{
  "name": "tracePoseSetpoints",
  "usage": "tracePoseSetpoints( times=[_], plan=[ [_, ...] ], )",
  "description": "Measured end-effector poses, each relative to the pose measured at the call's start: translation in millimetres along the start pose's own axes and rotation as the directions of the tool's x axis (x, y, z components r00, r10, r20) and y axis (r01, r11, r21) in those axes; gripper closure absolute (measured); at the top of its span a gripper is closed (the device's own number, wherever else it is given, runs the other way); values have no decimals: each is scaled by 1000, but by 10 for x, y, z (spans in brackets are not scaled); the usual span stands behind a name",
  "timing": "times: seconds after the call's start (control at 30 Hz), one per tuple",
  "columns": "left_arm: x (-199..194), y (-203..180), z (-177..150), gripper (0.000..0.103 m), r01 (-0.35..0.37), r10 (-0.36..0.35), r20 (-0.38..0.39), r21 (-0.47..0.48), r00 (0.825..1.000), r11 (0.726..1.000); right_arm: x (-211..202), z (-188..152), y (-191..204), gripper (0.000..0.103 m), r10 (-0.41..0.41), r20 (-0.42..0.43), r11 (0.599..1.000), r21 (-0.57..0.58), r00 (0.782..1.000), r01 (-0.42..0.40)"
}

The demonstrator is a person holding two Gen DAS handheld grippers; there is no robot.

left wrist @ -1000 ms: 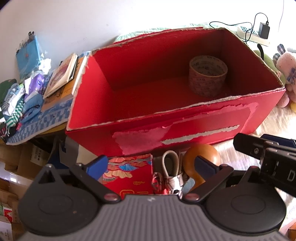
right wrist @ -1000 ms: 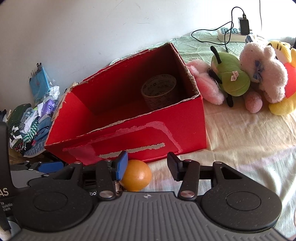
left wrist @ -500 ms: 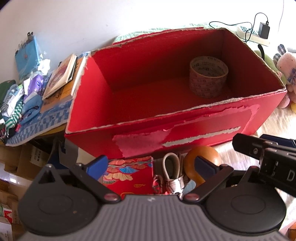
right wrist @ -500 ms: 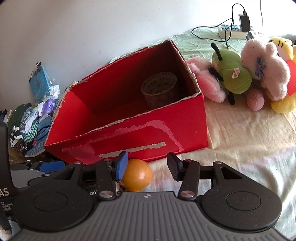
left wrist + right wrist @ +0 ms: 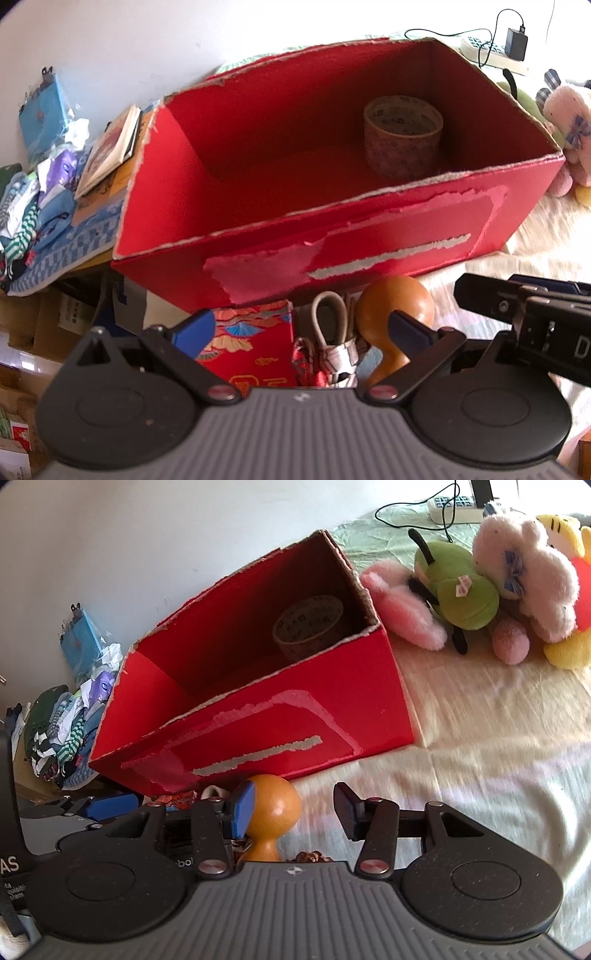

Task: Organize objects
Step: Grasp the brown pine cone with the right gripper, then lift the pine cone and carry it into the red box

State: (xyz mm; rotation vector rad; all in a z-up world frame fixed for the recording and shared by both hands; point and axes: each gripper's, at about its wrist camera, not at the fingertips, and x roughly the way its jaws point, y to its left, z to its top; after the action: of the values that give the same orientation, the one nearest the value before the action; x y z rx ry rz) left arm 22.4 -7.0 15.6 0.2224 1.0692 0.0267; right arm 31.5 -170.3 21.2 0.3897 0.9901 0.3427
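A big open red box (image 5: 351,236) (image 5: 258,734) stands on the bed with a roll of tape (image 5: 402,133) (image 5: 308,626) inside at its right end. In front of it lie an orange gourd (image 5: 395,310) (image 5: 271,808), a red patterned pouch (image 5: 255,343) and a beige loop with patterned cloth (image 5: 330,332). My left gripper (image 5: 301,328) is open above the pouch, loop and gourd, holding nothing. My right gripper (image 5: 291,808) is open, the gourd beside its left finger, not gripped.
Plush toys (image 5: 480,587) lie right of the box. A power strip with a cable (image 5: 454,504) is at the back. Books (image 5: 110,151) and a heap of clothes (image 5: 33,206) lie left of the box. Cream bed sheet (image 5: 498,738) spreads to the right.
Both grippers have moved closer to the objects in front of the box; the gourd's neck now shows. The right view has swung slightly. Both stay open.
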Motion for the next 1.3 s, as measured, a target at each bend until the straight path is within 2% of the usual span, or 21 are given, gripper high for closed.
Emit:
tracePoseSetpoints(
  times=[0.27,0.4,0.53,0.6,0.67,0.73,0.87,0.97,1.03,1.1,1.17,1.27,1.3],
  plan=[
    [9,-25,-33,3,20,-20,-10,19,1000,1000,12,-23,-159,52,55,-52,998,47,997,-52],
    [-63,24,-110,5,122,-122,15,46,992,992,48,-65,-282,52,114,-114,990,99,987,-103],
    [-160,72,-271,8,278,-283,34,107,958,954,131,-115,-377,52,144,-179,981,157,973,-116],
    [-199,45,-360,19,338,-345,27,147,938,930,166,-130,-419,52,162,-205,975,187,965,-123],
    [-211,-6,-424,24,399,-407,6,183,914,899,176,-145,-448,52,179,-219,968,212,959,-132],
    [-189,-71,-454,27,436,-442,-16,206,897,876,189,-146,-455,51,190,-234,964,226,954,-136],
    [-79,-234,-487,28,449,-449,-52,225,892,865,245,-164,-491,52,186,-281,968,219,942,-126],
    [-42,-284,-478,32,413,-421,-25,260,907,873,246,-166,-513,52,182,-291,968,219,939,-120],
    [-41,-296,-466,34,407,-417,-19,269,909,873,249,-167,-540,54,186,-297,967,223,937,-121],
    [-49,-295,-459,37,419,-432,-13,274,902,866,235,-169,-572,65,187,-296,965,235,937,-118],
    [-62,-321,-445,42,429,-444,-10,284,896,858,201,-158,-616,65,191,-293,963,243,937,-120],
    [-40,-359,-435,61,460,-472,-36,305,881,834,168,-159,-644,66,181,-286,962,248,941,-110],
    [-27,-377,-428,61,466,-477,-45,308,878,829,154,-163,-651,66,174,-281,964,246,944,-104]
  ],
)
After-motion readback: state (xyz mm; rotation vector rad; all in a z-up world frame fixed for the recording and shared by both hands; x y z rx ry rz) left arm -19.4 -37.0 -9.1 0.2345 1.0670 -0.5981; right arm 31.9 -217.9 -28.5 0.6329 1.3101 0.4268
